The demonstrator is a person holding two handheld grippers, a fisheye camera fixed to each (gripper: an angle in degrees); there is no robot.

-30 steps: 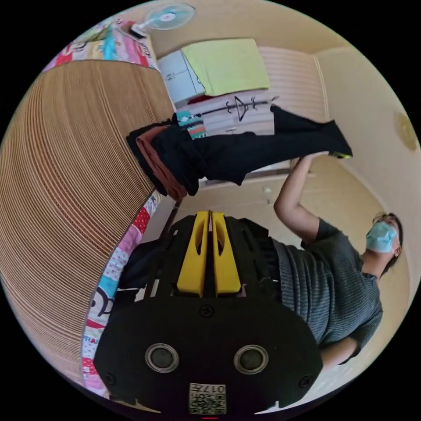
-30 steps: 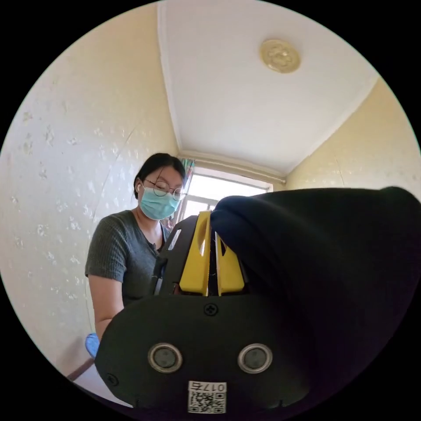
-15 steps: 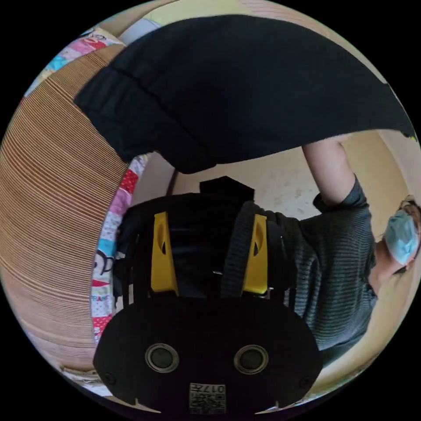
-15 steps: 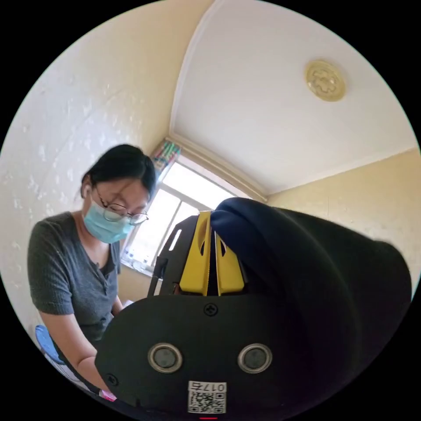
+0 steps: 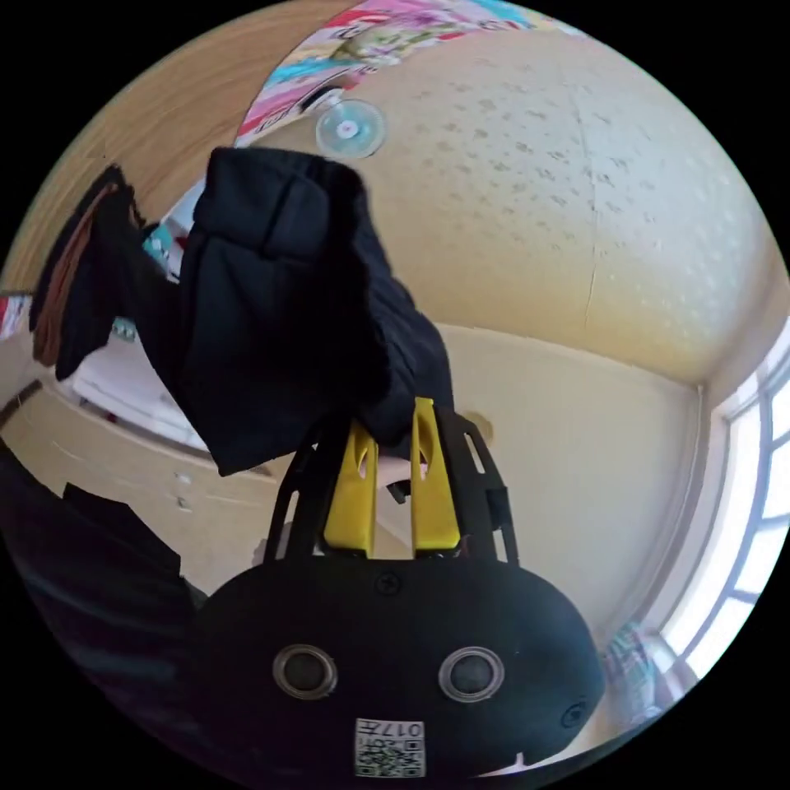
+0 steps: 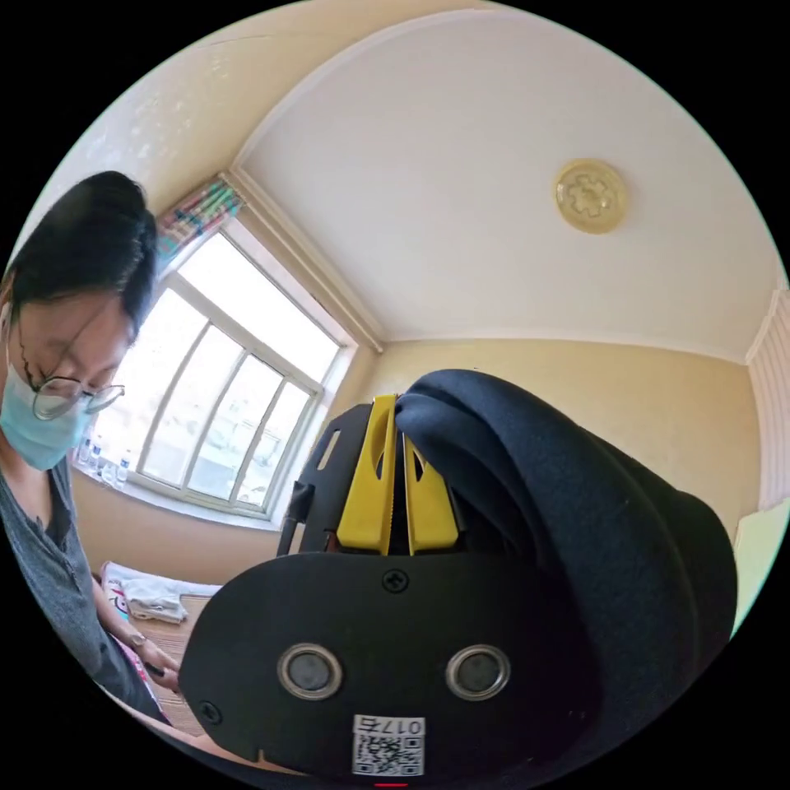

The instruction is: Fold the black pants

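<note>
Between yellow jaws, left gripper pinched black pants edge; cloth hung clear of mat. Right gripper, jaws closed, clamped pants fold aloft. Step judged: lifting, spreading garment. Next: lay flat, align legs.

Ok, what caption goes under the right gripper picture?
Yellow tongs pinch the black pants below a white ceiling.
</note>
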